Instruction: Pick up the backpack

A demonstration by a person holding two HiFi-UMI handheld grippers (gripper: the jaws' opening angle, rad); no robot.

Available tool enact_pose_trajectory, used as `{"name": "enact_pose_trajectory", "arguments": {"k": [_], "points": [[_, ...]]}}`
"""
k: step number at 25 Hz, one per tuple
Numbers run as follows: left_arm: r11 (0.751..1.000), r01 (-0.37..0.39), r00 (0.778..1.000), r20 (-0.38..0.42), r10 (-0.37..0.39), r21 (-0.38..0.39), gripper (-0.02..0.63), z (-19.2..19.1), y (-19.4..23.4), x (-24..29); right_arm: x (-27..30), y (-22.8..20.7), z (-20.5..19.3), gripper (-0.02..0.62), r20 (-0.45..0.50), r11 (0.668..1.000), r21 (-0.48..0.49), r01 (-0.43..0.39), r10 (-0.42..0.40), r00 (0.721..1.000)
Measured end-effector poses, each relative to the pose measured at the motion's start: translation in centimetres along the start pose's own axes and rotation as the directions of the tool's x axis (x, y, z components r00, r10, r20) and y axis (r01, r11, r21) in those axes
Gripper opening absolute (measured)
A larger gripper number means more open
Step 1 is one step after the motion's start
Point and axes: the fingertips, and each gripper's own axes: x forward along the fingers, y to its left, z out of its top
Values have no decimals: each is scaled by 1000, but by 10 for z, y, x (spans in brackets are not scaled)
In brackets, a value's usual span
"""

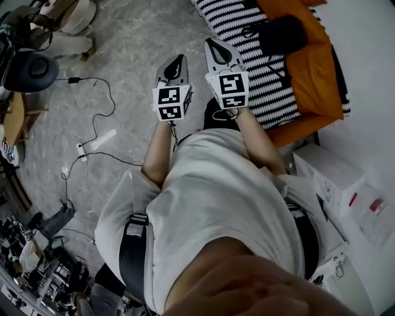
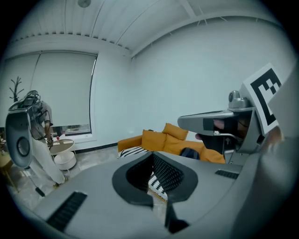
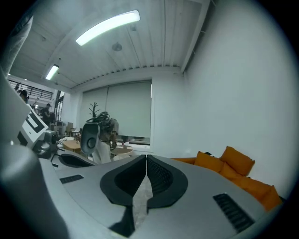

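Note:
The backpack (image 1: 281,34) is a dark bag lying on the orange sofa (image 1: 318,74), next to a black-and-white striped blanket (image 1: 247,37). In the left gripper view the backpack (image 2: 189,152) shows small and far off on the sofa cushions. Both grippers are held out in front of the person, over the floor and short of the sofa. My left gripper (image 1: 178,60) is shut with nothing in it; its jaws (image 2: 153,157) meet. My right gripper (image 1: 213,43) is shut and empty too, its tips (image 3: 146,161) closed together near the blanket's edge.
Cables (image 1: 102,99) and a white power strip (image 1: 99,141) lie on the grey floor at the left. White boxes (image 1: 333,179) stand at the right. A black and white machine (image 3: 96,135), a round table (image 1: 13,117) and a white stool (image 1: 79,15) are at the left.

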Motion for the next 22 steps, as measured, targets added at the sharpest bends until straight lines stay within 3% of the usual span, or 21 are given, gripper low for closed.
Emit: {"name": "enact_pose_trajectory", "arguments": {"k": [3,7,11,15,22], "points": [[1000,12,999,-52,-13,-19,12,3,-9,43,14,-57,-6,40,-19,998,45,38,-37,999],[998,62,995,-84,-61,13,12,22,-27,97,31,-113,-17,40,-49,995,73,66,-62,997],[992,114,990,-82,-119,-54,12,40,-50,147,39,-170,-33,40,-84,994,80,78,-71,994],[991,124,984,-126,-129,-43,12,39,-49,181,48,-201,-42,40,-99,988,99,120,-110,989],[962,274,951,-147,-272,-6,11,68,-83,246,51,-250,-38,40,-119,965,121,234,-220,968]]}}
